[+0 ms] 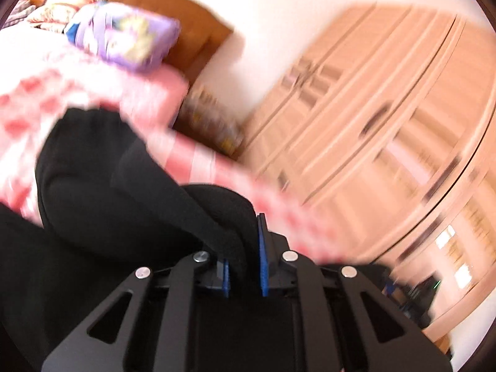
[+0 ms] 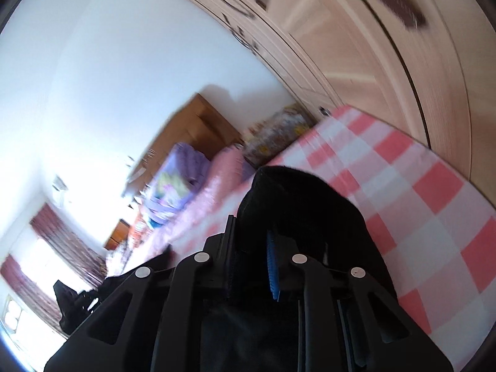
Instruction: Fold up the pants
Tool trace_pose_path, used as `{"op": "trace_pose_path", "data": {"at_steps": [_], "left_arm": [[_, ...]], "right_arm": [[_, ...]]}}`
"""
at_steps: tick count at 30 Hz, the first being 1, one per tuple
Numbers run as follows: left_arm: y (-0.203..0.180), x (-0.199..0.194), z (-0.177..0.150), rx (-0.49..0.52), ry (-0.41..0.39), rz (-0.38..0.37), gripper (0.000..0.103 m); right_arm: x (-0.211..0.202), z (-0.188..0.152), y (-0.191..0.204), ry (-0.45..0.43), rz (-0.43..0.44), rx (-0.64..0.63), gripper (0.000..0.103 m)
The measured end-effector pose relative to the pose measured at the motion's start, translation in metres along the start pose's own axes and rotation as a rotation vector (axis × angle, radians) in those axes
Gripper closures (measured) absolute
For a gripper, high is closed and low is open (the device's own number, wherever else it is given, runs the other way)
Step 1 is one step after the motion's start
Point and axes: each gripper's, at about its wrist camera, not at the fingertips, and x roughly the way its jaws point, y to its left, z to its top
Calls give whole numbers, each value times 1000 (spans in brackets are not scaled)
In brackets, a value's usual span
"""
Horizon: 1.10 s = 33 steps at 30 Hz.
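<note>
Gripping black pants [image 1: 102,170] in both tools above a bed with a pink-and-white checked sheet [image 2: 412,192], we see each pair of jaws closed to a narrow gap on a bunched fold of the dark cloth. The left gripper [image 1: 243,266] pinches a rounded hump of fabric between its blue pads [image 1: 263,257]; the right gripper [image 2: 252,257] clamps a thick wad that rises in front of its lens.

We judge the risk to be a slipping hold: each bite looks small beside the mass of cloth hanging from it, and a quick pull could drag an edge free, or one layer could slide out and leave the fold crooked. Uneven height between the two tools would skew the crease as well.

From the left wrist we see the pants trailing away across the sheet, with a purple pillow [image 1: 124,37] and a wooden headboard [image 1: 186,21] beyond, though blur softens all of it, so which part of the garment is held seems uncertain. From the right wrist we get a sharper sheet, the pale wood wardrobe [image 2: 356,46], and a curtained window [image 2: 55,254] that the left view lacks.
</note>
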Motion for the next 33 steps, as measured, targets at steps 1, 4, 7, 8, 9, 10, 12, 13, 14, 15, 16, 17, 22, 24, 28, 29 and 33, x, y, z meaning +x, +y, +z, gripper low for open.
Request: {"op": "trace_pose_path", "data": {"at_steps": [1,4,7,8,9,10,12,13,14,15,16,17,22,24,28,29,33], "left_arm": [[-2,-17,6,9,-28,-11,90],[-9,-46,-13,63,-16,-2,90],[-5,-58,-63,112,58,80,90],[2,-57,-82,103,98,94,90],[14,-54,-107,82,162,104,90],[22,-49,-123,70,206,108,90],[32,-39,-153,83,263,187,90],[35,-39,-158,104,264,215,90],[35,-41,-160,120,255,222,90],[35,-43,-158,114,249,210,90],[36,-46,-155,100,244,195,90],[35,-50,-154,94,235,185,90],[27,-67,-153,159,212,194,90],[36,-63,-162,154,239,215,90],[54,-62,-166,57,250,183,90],[53,-63,-166,62,246,181,90],[50,-67,-161,52,237,167,90]], "right_arm": [[-10,-1,2,-8,26,-7,83],[-39,-20,0,9,54,-30,84],[-52,-63,-21,98,-13,-25,84],[-52,-77,-32,133,-54,-17,84],[-50,-90,-45,174,-99,-3,84],[-48,-105,-63,216,-142,35,86],[-58,-112,-77,190,-81,98,88],[-61,-110,-75,189,-87,97,88],[-62,-107,-69,187,-103,75,88],[-62,-105,-62,186,-123,42,87],[-64,-103,-54,180,-135,7,87],[-66,-102,-49,173,-134,-4,87],[-70,-107,-55,188,-152,13,87],[-67,-113,-70,185,-132,73,87],[-70,-112,-62,172,-121,70,87],[-71,-111,-61,170,-119,65,87],[-71,-110,-67,163,-115,95,87]]}}
